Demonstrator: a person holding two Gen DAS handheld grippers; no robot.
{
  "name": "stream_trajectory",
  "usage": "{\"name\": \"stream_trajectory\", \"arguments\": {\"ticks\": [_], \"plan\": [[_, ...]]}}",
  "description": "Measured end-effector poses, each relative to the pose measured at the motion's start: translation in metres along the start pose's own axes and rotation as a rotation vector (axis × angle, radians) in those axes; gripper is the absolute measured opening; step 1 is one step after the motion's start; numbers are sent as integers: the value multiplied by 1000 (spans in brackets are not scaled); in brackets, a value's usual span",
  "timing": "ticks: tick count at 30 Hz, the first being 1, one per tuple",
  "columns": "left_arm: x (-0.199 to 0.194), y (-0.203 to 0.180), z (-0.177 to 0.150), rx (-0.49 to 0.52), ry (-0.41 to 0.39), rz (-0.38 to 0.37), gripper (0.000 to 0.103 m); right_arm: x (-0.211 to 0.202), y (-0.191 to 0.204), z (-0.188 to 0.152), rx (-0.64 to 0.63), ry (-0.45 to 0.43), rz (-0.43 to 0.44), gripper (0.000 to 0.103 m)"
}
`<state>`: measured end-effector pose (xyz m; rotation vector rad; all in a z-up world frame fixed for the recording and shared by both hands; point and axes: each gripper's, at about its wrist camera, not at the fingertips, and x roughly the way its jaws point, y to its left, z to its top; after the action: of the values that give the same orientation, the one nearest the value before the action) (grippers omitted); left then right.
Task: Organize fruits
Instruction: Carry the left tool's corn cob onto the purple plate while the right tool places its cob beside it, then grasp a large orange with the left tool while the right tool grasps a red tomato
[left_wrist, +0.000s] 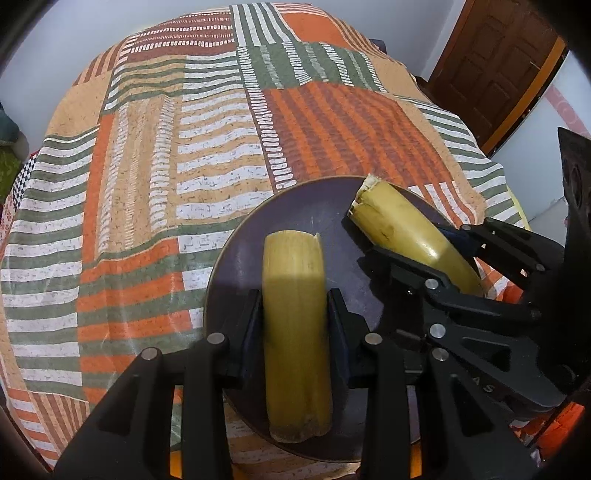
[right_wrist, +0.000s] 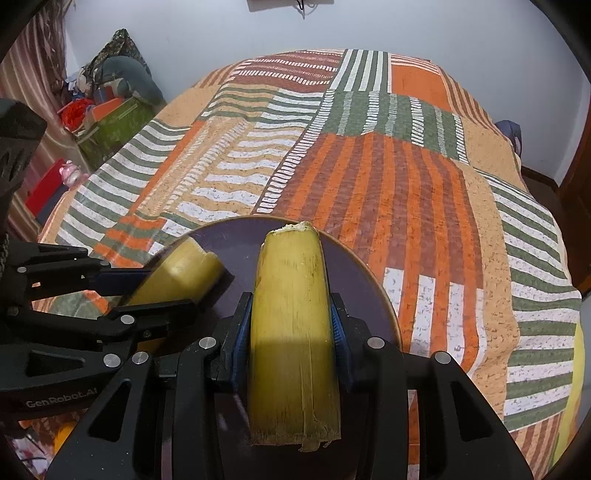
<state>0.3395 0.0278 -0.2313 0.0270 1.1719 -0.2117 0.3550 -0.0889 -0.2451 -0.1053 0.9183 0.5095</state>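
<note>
My left gripper (left_wrist: 295, 306) is shut on a yellow-green cut fruit piece (left_wrist: 295, 332), which stands lengthwise between the pads over a dark purple round plate (left_wrist: 325, 210). My right gripper (left_wrist: 432, 251) comes in from the right, shut on a second yellow piece (left_wrist: 399, 221) with a torn end above the plate's far right rim. In the right wrist view the right gripper (right_wrist: 291, 325) clamps its piece (right_wrist: 291, 280) over the plate (right_wrist: 229, 240). The left gripper (right_wrist: 155, 291) holds the other piece (right_wrist: 184, 266) at the left. I cannot tell whether either piece touches the plate.
The plate lies on a bed under a patchwork cover (left_wrist: 184, 147) of orange, green and white stripes. A brown wooden door (left_wrist: 495, 62) stands at the back right. Boxes and bags (right_wrist: 110, 110) are piled on the floor to the bed's left.
</note>
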Motion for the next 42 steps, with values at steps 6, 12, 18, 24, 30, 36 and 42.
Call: {"name": "stream_trajectory", "arguments": {"ticks": [6,12,18,24,30,36,42], "plan": [[-11,-4,-3,6,-37,15,36,-5,2,0,2,2,6,36],[-36,-2,-11,-17,-91,17,37,-31,8,2,-21,-49,-17,41],[-83,-1,-24,-37,-194,32,47,-71,13,-1,-38,-121,-31,44],[-128,1,-50,-66,-282,53,57,-110,18,-14,-55,-185,-53,49],[-155,5,-82,-88,-319,88,68,-137,12,-34,-50,-221,-78,59],[-153,10,-115,-136,-274,75,70,-144,-5,-60,-30,-190,-133,60],[-137,4,-142,-160,-205,80,70,-148,-28,-86,17,-155,-163,60]]}}
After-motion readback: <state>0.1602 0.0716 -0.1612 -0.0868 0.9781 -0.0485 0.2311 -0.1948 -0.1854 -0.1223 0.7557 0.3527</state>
